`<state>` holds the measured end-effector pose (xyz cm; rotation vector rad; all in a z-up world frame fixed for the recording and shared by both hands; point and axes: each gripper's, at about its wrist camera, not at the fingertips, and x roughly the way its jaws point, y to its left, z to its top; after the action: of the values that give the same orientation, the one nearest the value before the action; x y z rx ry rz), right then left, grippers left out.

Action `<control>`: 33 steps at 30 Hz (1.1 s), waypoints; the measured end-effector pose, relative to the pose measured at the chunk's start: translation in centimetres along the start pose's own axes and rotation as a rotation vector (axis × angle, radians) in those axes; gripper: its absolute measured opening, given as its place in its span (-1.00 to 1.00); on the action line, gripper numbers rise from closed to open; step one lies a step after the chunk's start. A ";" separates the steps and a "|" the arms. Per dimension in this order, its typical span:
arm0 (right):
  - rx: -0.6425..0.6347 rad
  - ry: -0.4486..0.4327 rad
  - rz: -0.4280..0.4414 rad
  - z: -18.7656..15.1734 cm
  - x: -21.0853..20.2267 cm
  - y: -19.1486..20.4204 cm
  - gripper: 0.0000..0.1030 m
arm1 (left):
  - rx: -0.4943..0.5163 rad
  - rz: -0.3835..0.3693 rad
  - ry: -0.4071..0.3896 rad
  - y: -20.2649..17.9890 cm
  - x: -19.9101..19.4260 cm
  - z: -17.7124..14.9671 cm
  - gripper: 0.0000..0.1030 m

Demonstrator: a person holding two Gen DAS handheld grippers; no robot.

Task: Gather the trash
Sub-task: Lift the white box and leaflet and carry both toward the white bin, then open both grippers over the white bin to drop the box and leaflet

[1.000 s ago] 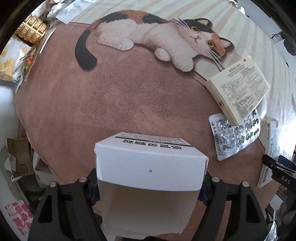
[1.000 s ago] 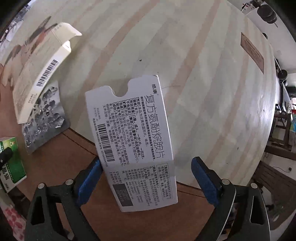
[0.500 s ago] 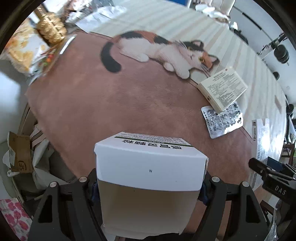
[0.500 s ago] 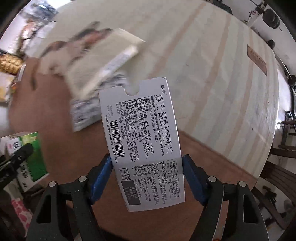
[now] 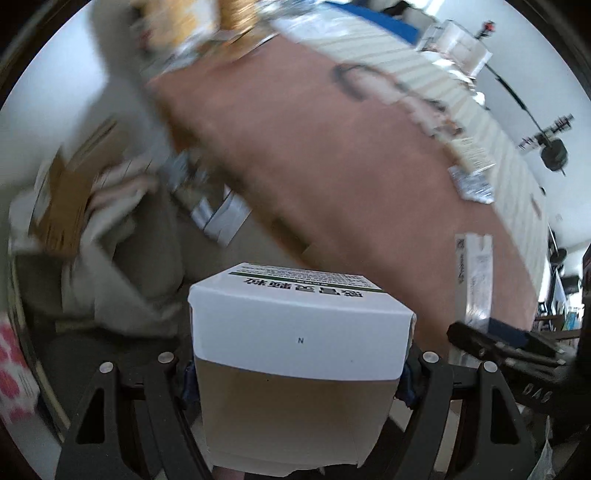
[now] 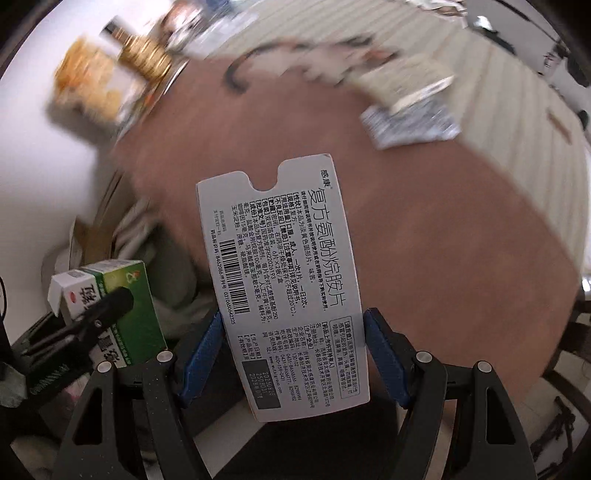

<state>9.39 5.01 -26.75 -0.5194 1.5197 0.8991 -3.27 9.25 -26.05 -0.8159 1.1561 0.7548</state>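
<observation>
Tabletop clutter (image 5: 207, 33) motion-blurred, cat print (image 6: 332, 55) smeared

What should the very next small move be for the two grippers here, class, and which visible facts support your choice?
Probably carry both on toward the bag of waste beside the table, then release. The left gripper is shut on the green and white box, the right gripper on the flat white carton, and both views already look past the table edge. The bag is blurred, so this is a guess.

Under soft, bright daylight, everything beyond the sharply rendered white carton (image 5: 299, 373) is smeared by motion blur and bent by fisheye distortion.
</observation>
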 end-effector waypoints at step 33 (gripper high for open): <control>-0.111 0.335 0.034 -7.4 49.9 1.1 1.00 | -0.398 0.050 0.191 21.8 37.6 -10.0 0.92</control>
<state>-4.34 8.68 -75.19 -0.7563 1.7909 0.9605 -17.75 15.07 -67.87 -1.2156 1.2154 0.9824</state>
